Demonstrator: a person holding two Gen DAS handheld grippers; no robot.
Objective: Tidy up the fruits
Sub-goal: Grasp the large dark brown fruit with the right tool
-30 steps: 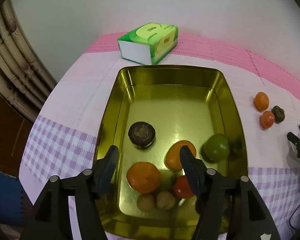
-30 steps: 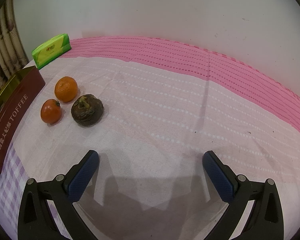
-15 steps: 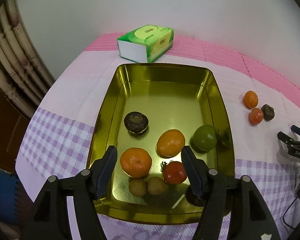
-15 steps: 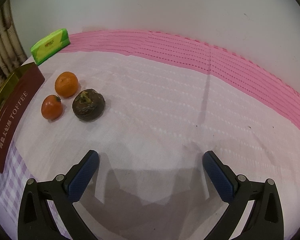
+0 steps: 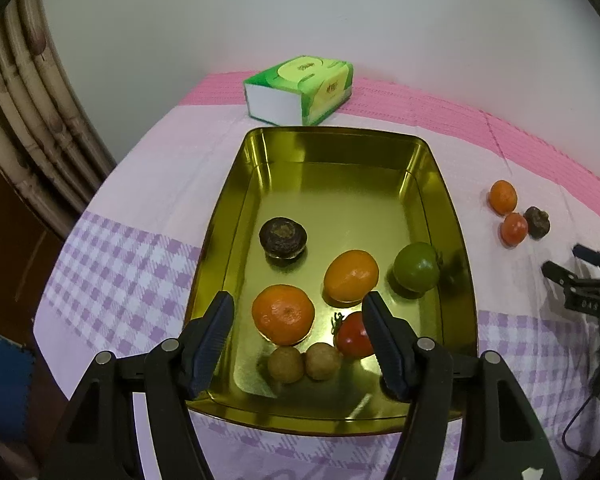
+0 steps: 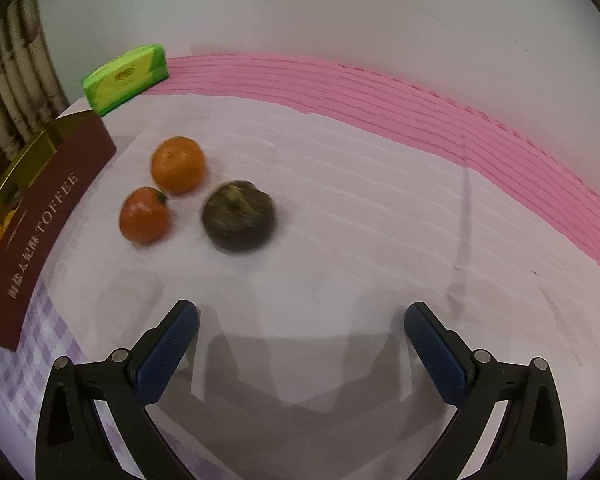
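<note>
A gold tin tray [image 5: 340, 148] holds several fruits: a dark mangosteen [image 5: 283, 237], two oranges [image 5: 283, 313] [image 5: 351, 275], a green fruit [image 5: 416, 266], a red tomato [image 5: 352, 336] and two small brown fruits [image 5: 304, 362]. My left gripper [image 5: 298, 320] is open and empty above the tray's near end. On the cloth right of the tray lie an orange [image 6: 178, 164], a small red-orange fruit [image 6: 143, 214] and a dark mangosteen [image 6: 239, 216]. My right gripper [image 6: 300, 320] is open and empty, a short way in front of them; it also shows in the left wrist view [image 5: 580, 276].
A green tissue box [image 5: 300, 88] stands behind the tray near the wall. The tray's maroon side [image 6: 40, 216] reads TOFFEE. A pink mat [image 6: 420, 108] runs along the white wall. The table edge drops off at the left, with bamboo-like poles [image 5: 28, 120] beyond.
My left gripper has drawn back and up from the tray, so all its fruits show. My right gripper has moved forward and left toward the three loose fruits.
</note>
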